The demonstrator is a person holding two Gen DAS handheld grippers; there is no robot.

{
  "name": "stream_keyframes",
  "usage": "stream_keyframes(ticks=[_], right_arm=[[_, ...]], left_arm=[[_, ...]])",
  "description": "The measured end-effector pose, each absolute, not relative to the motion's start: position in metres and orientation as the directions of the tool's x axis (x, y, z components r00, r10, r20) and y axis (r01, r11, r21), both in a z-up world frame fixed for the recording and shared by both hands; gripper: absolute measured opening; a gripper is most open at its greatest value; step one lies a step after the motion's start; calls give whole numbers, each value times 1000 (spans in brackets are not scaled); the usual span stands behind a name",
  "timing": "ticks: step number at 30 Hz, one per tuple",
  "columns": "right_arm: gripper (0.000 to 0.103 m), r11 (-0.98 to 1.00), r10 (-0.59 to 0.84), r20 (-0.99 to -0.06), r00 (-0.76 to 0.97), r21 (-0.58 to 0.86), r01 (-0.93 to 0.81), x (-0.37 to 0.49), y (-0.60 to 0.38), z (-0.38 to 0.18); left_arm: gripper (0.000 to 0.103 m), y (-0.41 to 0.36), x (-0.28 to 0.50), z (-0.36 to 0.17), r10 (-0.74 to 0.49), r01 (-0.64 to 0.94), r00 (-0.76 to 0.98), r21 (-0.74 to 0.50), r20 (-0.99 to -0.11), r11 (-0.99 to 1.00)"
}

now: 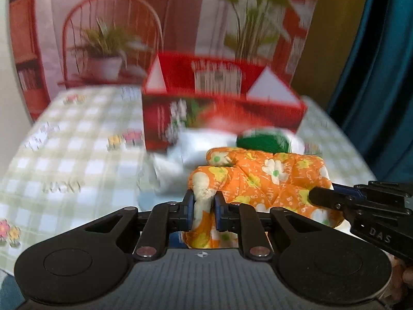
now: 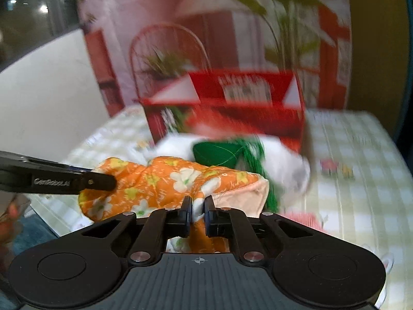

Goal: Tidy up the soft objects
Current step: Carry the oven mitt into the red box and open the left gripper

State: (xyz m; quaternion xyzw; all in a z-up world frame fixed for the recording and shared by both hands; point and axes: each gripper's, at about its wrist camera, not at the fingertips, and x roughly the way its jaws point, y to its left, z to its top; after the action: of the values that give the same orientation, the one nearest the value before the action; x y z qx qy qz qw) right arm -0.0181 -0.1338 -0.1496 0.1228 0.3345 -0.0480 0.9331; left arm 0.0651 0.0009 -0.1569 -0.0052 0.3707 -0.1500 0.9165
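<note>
1. One red box (image 1: 222, 118) stands open-topped on the checked cloth (image 1: 77, 160) of the counter, far side of the work area; its front bears a printed picture. Contents cannot be made out from either view.
2. Behind the box hangs a printed backdrop (image 1: 108, 38) showing a chair and potted plants.
3. One orange floral cloth item (image 1: 260, 178), padded and bunched, sits in front of the box, nearer the cameras.
4. Left gripper (image 1: 204, 206) is clenched on the near left end of the floral item; fabric is pinched between both fingers.
5. Right gripper (image 2: 198, 210) is likewise clenched on the near right edge of the same item, by its pale lining.
6. Each gripper shows in the other's view, gripping its own end, so the item spans between the two.
7. White soft material (image 2: 284, 160) and a green piece (image 2: 219, 152) lie between the floral item and the box, touching the item's far side; blur prevents closer identification.
</note>
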Motion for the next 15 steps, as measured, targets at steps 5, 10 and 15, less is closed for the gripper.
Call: stream_keyframes(ticks=[5,10,15], right_arm=[[9,982,-20,-540,842,148,119,-15,-135,-108],[9,994,-35,-496,868,71,80,9,-143,-80],[9,998,-48,-478,877,6,58,56,-159,-75]], left_arm=[[17,2,64,-123,-275,275,769,-91,-577,957],[17,-11,83,-97,-254,274,827,-36,-502,961],[17,-17,130,-89,-251,247,839,-73,-483,966]])
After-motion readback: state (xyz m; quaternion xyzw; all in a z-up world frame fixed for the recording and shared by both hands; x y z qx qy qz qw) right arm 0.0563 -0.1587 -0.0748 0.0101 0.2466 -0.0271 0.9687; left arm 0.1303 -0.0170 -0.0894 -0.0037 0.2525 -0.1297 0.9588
